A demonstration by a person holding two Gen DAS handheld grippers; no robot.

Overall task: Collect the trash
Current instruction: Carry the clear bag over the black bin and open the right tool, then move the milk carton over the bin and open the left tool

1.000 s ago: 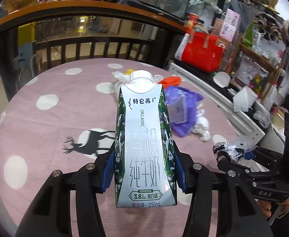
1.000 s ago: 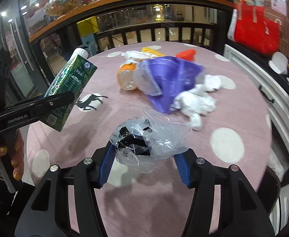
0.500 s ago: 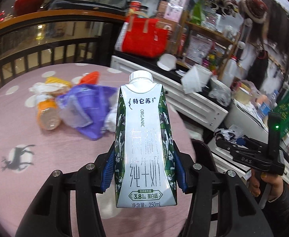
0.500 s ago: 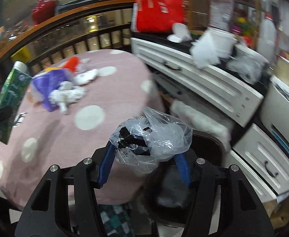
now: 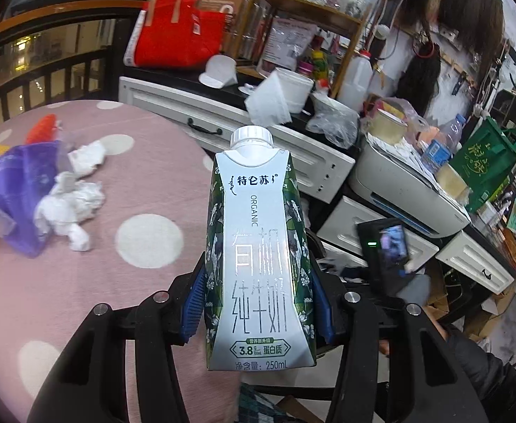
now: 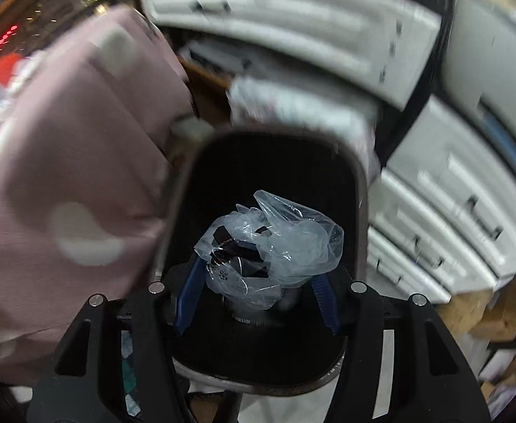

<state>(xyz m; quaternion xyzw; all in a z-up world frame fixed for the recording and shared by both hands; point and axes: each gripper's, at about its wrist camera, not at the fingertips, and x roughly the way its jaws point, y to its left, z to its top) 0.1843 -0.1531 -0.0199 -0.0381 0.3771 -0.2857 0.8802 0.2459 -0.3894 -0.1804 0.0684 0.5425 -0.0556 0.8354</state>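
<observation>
My left gripper (image 5: 258, 303) is shut on an upright green and white milk carton (image 5: 258, 246) with a white cap, held above the edge of the pink dotted table (image 5: 117, 282). My right gripper (image 6: 256, 290) is shut on a crumpled clear plastic bag (image 6: 272, 250), held right over the dark opening of a black trash bin (image 6: 268, 183). The right gripper's body (image 5: 384, 246) shows low at the right in the left wrist view. A purple bag (image 5: 14, 183), white crumpled tissues (image 5: 71, 204) and an orange scrap (image 5: 43, 127) lie on the table.
White drawer cabinets (image 6: 434, 218) stand behind and right of the bin. The table edge (image 6: 81, 141) hangs at the bin's left. A red bag (image 5: 180, 31), a printer (image 5: 409, 190) and cluttered shelves (image 5: 310, 17) fill the counter beyond.
Both grippers have swung right, away from the table. The right one dropped from the table side to directly above the bin with the plastic bag. The carton stays gripped.
</observation>
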